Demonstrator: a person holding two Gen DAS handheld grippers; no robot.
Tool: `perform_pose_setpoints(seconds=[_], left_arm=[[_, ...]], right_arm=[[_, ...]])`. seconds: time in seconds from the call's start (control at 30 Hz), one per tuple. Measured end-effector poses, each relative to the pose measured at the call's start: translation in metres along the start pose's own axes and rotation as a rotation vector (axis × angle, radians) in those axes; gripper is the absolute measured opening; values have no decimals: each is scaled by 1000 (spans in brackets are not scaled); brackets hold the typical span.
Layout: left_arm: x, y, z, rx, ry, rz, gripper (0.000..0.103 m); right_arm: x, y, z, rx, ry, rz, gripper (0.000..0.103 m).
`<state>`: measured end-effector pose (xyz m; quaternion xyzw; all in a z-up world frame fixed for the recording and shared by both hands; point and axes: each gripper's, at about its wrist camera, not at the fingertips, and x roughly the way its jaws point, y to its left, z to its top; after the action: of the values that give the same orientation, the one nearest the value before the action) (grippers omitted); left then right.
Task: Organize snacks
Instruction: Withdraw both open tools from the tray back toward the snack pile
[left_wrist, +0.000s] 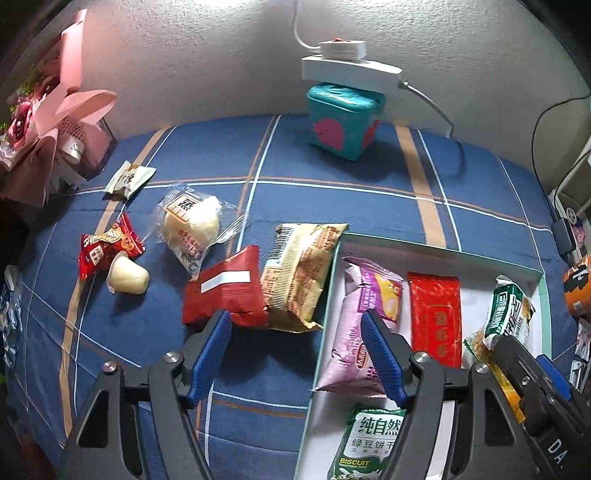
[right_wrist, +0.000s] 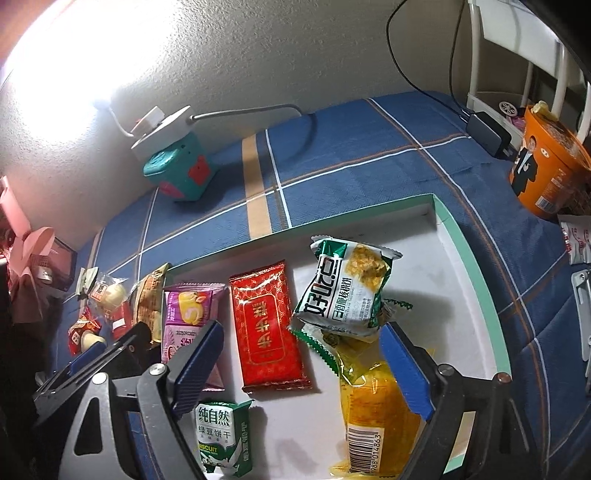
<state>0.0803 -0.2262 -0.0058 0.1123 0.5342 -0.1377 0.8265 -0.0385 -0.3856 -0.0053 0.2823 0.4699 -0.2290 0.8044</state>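
Blue checked cloth (left_wrist: 332, 206) with white and tan stripes covers the surface, which runs back to a rough white wall (left_wrist: 184, 55). On it lies a shallow white box (right_wrist: 465, 258) with a green rim, the landmark for everything else. Inside the box lie a purple packet (right_wrist: 184, 314), a flat red packet (right_wrist: 269, 328), a green biscuit packet (right_wrist: 221, 439) at its near edge, a yellow packet (right_wrist: 373, 406), and a green-and-white packet (right_wrist: 347, 284) that leans on the yellow one. Left of the box, on the cloth, sit a tan packet (left_wrist: 299, 273) touching the rim, a red pouch (left_wrist: 225, 288), a wrapped bun (left_wrist: 192, 225), a small jelly cup (left_wrist: 127, 277), a red candy wrapper (left_wrist: 103, 247) and a pale sachet (left_wrist: 127, 179). The left gripper (left_wrist: 295, 325) hangs with its jaws spread and empty over the box's left rim, near the red pouch. The right gripper (right_wrist: 303, 347) also stands released, straddling the flat red and yellow packets inside the box. Behind the box a teal cube (left_wrist: 343, 122) carries a white power strip (left_wrist: 347, 68). Right of the box stands an orange noodle cup (right_wrist: 546, 173), and far left a pink bouquet (left_wrist: 55, 122).
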Motion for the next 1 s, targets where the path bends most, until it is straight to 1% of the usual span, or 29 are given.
perform_pose_setpoints(seconds=[0.03, 0.07, 0.13, 0.17, 0.2, 0.33, 0.4, 0.53, 0.77, 1.0], left_arm=[[1, 1, 0, -2, 2, 3, 73], [1, 2, 1, -4, 3, 7, 74], [3, 4, 0, -12, 7, 19, 84], [4, 6, 0, -19, 7, 29, 93], [4, 7, 0, -27, 6, 43, 97], [9, 12, 0, -46, 15, 57, 99], [9, 14, 0, -57, 16, 55, 103], [7, 18, -1, -67, 10, 54, 103], [1, 35, -4, -94, 12, 45, 103], [0, 54, -4, -88, 35, 22, 103]], right_arm=[[0, 0, 0, 1, 0, -1, 94], [0, 0, 0, 2, -1, -1, 99], [0, 0, 0, 4, -3, -3, 102], [0, 0, 0, 4, -7, -4, 103], [0, -1, 0, 6, -14, -5, 103], [-2, -2, 1, 14, -30, -6, 103], [-3, -2, 1, 15, -34, -10, 103], [-5, -1, 0, 14, -38, -4, 103], [-3, 10, -4, -12, -21, -9, 103], [-4, 24, -6, -56, -16, -24, 103]])
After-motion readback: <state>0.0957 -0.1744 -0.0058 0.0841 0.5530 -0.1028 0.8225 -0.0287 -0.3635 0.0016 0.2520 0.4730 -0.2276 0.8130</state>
